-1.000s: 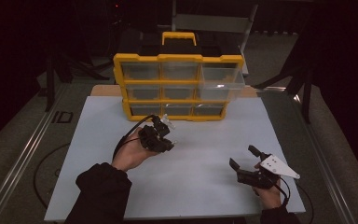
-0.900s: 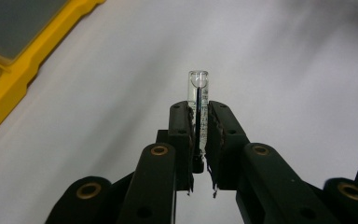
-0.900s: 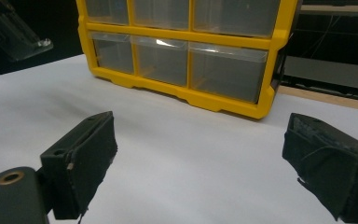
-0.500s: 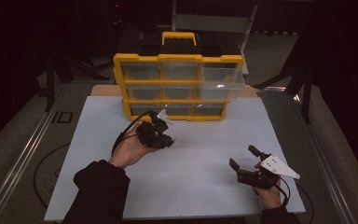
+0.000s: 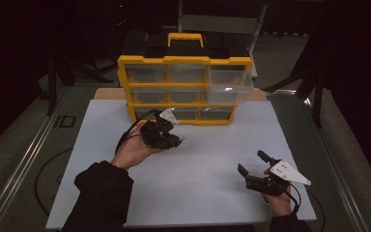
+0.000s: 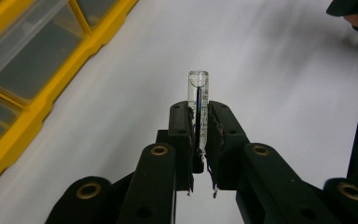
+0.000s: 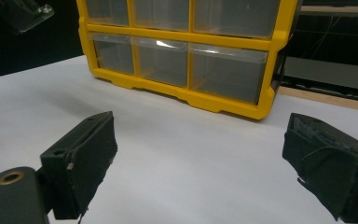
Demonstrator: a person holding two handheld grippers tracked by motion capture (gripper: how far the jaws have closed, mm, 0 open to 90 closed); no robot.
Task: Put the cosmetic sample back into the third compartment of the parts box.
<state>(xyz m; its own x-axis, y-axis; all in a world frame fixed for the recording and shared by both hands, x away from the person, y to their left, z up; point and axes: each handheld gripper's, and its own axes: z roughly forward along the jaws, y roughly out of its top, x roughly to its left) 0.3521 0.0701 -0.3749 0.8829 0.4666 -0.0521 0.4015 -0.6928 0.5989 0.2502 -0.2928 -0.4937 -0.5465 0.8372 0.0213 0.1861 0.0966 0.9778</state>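
My left gripper [image 6: 198, 112] is shut on a small clear glass tube [image 6: 198, 100] whose rounded end sticks out past the pads. In the high view this left gripper [image 5: 176, 141] is held above the white table, just in front of the yellow drawer organiser [image 5: 183, 89]. My right gripper [image 5: 252, 163] rests near the table's front right corner, open, with nothing between its jaws. Its own view looks between two wide-apart fingers [image 7: 81, 161] at the organiser [image 7: 182, 51], which has clear drawers. The top right drawer [image 5: 231, 79] is pulled out a little.
The white table top [image 5: 198, 164] has wide bare room between the two hands. A black chair or stand [image 5: 314, 82] is to the right of the table, and dark floor with cables lies to the left.
The left hand has shifted slightly toward the organiser with the tube in its jaws. The right hand has kept still.
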